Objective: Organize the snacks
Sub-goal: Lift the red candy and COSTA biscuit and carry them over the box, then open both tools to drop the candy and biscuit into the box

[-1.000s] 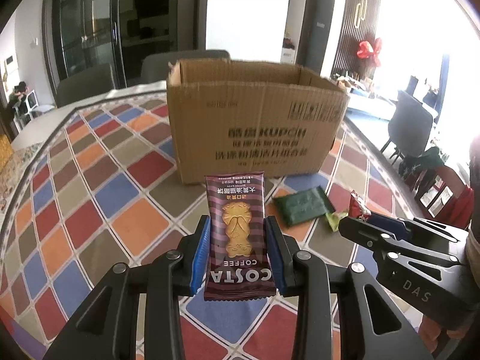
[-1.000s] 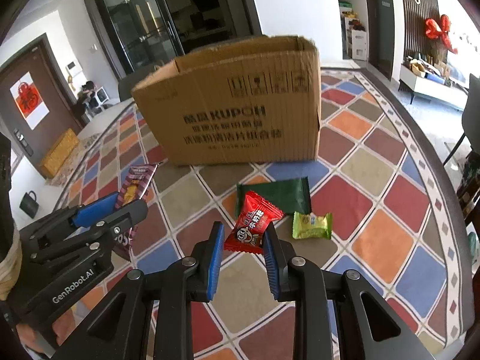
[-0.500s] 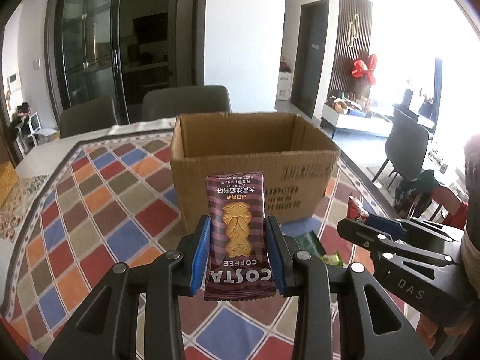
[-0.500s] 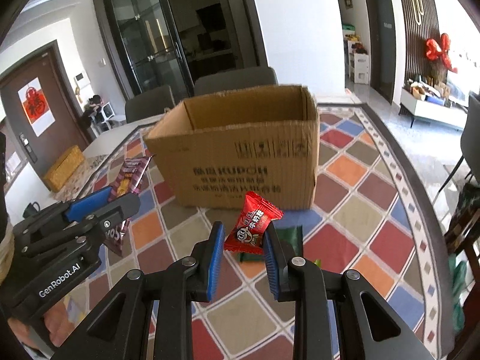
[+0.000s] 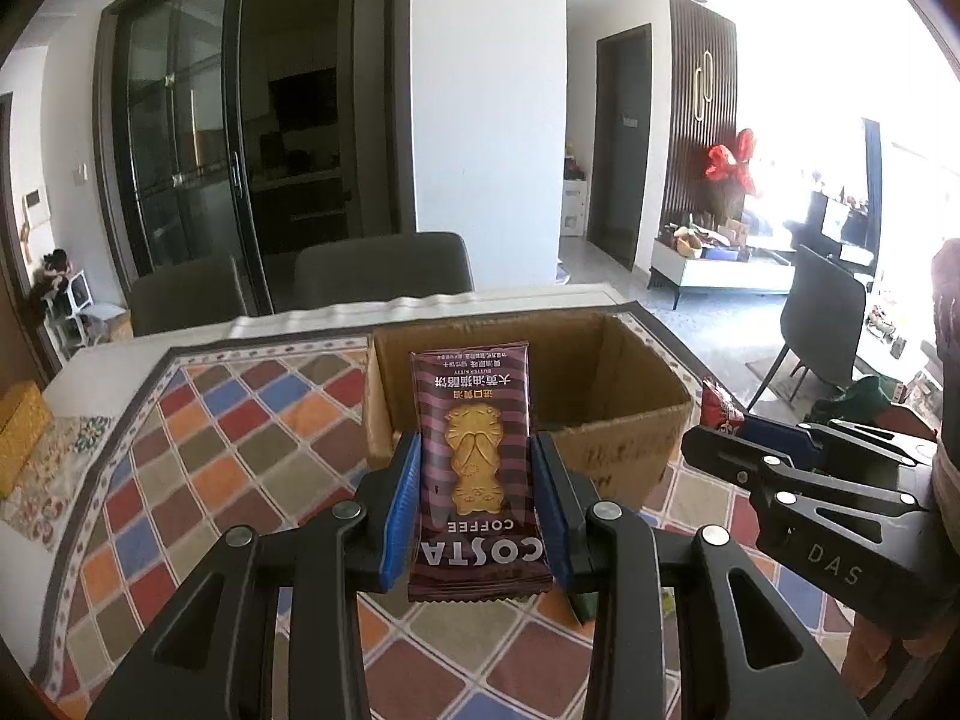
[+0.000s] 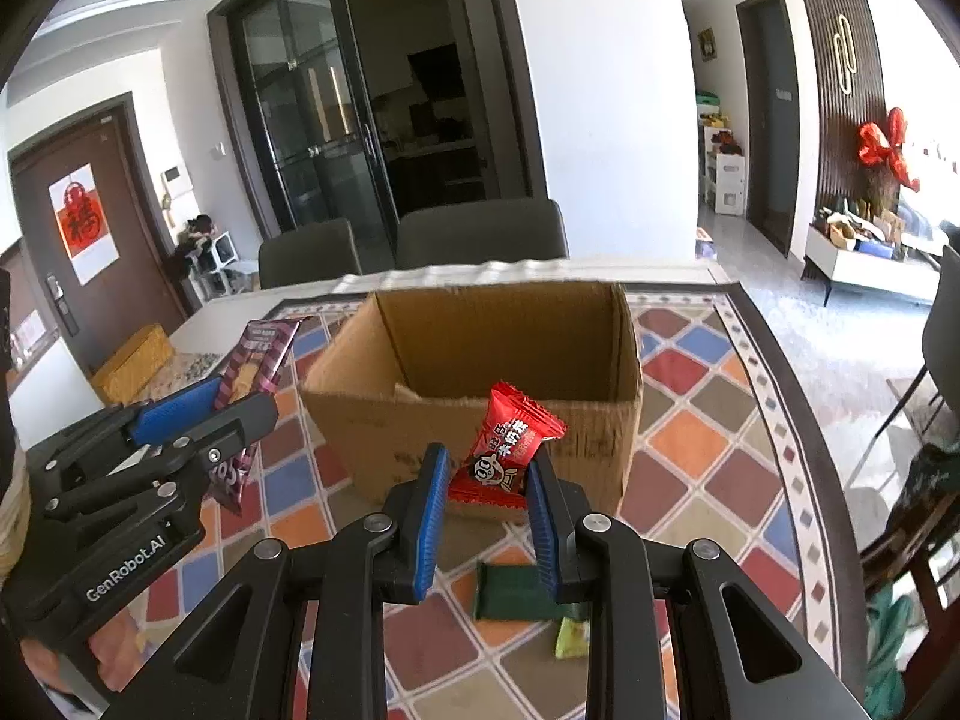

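I hold both grippers raised above the table, pointing forward at the open cardboard box (image 5: 528,396), which sits at 12 o'clock from each wrist camera. The left gripper (image 5: 474,480) is level, its blue pads (image 5: 401,498) clamped on the two long edges of the purple Costa Coffee biscuit packet (image 5: 474,468). The packet stands upright between the pads with its print upside down, and its upper end overlaps the near wall and the mouth of the box. In the right wrist view I see the same gripper at 9 o'clock, beside the box's left corner. The right gripper (image 6: 489,489) is also level — its pads are closed to a narrow gap on the lower end of the red candy packet (image 6: 510,450), which tilts up toward 1 o'clock in front of the box's near wall. I can see a loose inner flap inside the box, but I cannot tell what else lies in it. On the checked tablecloth (image 6: 708,438), below the right gripper at 6 o'clock, a dark green packet (image 6: 516,591) lies flat, with a small yellow-green packet (image 6: 570,639) just beside its right corner. Two grey chairs (image 6: 480,234) stand behind the table's far edge.
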